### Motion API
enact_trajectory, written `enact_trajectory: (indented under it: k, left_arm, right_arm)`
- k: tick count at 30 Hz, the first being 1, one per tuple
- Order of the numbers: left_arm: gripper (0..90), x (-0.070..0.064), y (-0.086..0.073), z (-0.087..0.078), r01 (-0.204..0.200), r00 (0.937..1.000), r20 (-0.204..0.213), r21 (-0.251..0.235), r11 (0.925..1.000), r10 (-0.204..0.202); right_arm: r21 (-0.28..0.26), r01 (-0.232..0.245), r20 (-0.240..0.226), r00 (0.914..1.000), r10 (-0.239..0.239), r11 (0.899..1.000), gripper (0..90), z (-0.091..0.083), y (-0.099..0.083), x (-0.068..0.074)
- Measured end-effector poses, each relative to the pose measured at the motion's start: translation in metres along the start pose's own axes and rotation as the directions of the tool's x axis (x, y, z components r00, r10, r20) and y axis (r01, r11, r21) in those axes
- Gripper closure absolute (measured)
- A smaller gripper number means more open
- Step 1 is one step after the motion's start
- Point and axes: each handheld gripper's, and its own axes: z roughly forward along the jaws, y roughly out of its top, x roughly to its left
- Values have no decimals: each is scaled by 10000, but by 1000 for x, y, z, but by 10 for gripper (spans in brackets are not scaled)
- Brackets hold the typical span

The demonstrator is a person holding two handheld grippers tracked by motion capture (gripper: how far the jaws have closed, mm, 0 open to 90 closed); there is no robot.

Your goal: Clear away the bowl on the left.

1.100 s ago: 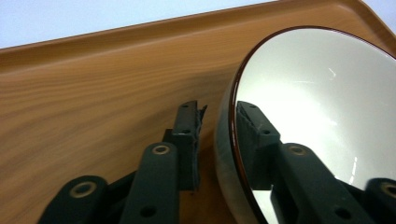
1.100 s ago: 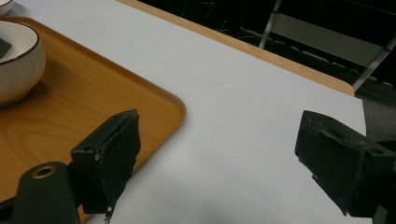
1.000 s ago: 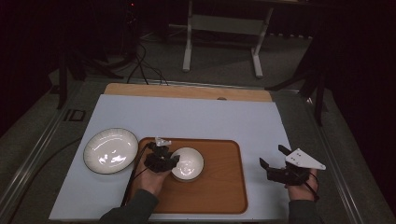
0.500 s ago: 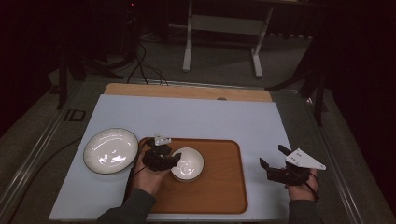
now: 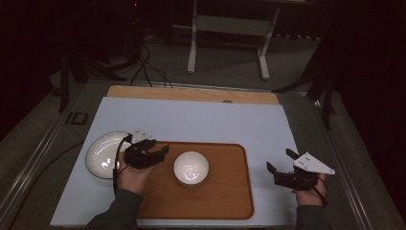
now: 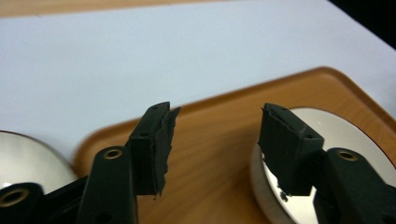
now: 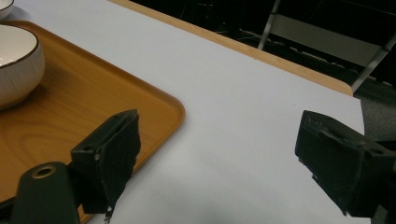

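A white ribbed bowl (image 5: 191, 167) with a dark rim stands upright in the middle of a wooden tray (image 5: 225, 191). My left gripper (image 5: 162, 147) hovers over the tray's left end, just left of the bowl and apart from it. Its jaws are open and empty. In the left gripper view that gripper (image 6: 217, 121) points across the tray (image 6: 210, 154), with the bowl (image 6: 355, 126) behind its right finger (image 6: 285, 140). My right gripper (image 5: 280, 159) rests on the white mat right of the tray, open and empty. In the right gripper view this gripper (image 7: 219, 140) faces bare mat, and the bowl (image 7: 16, 65) sits far left.
A white plate (image 5: 103, 154) lies on the mat left of the tray, under my left wrist. The pale blue-white mat (image 5: 201, 120) covers a wooden tabletop whose far edge (image 5: 191, 93) shows. Cables and a stand's legs (image 5: 227, 43) lie on the floor beyond.
My left gripper has drawn back to the left off the bowl's rim and now stands open. The bowl stays where it was on the tray. The right gripper has not moved.
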Motion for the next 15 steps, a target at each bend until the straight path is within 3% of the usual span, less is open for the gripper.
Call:
enact_trajectory:
  k: [5,7,8,9,10,13,15]
  left_arm:
    - [387,20,0,-16,145,9984,-539,-304,9994,-161]
    - [375,37,-2,-28,444,9940,-968,-609,9972,-502]
    - [374,37,-2,-28,444,9940,-968,-609,9972,-502]
    - [373,48,-3,-37,608,9909,-1151,-787,9950,-696]
    - [371,48,-3,-37,608,9909,-1151,-787,9950,-696]
    - [371,69,-8,-53,761,9836,-1544,-1153,9904,-936]
    - [371,73,-9,-56,782,9827,-1578,-1219,9895,-971]
  right_arm:
    - [-39,-42,-9,10000,42,10000,139,0,0,0]
    - [-68,-92,-4,10000,92,9999,139,-1,0,-1]
    - [-73,-110,-13,9999,110,9999,139,-1,0,-1]
    - [-83,-139,-27,9999,139,9999,139,-1,0,-1]
    - [-83,-139,-27,9999,139,9999,139,-1,0,-1]
    - [-117,-236,-31,9997,235,9997,139,-1,0,-2]
    - [-118,-254,-26,9997,253,9996,139,-1,0,-2]
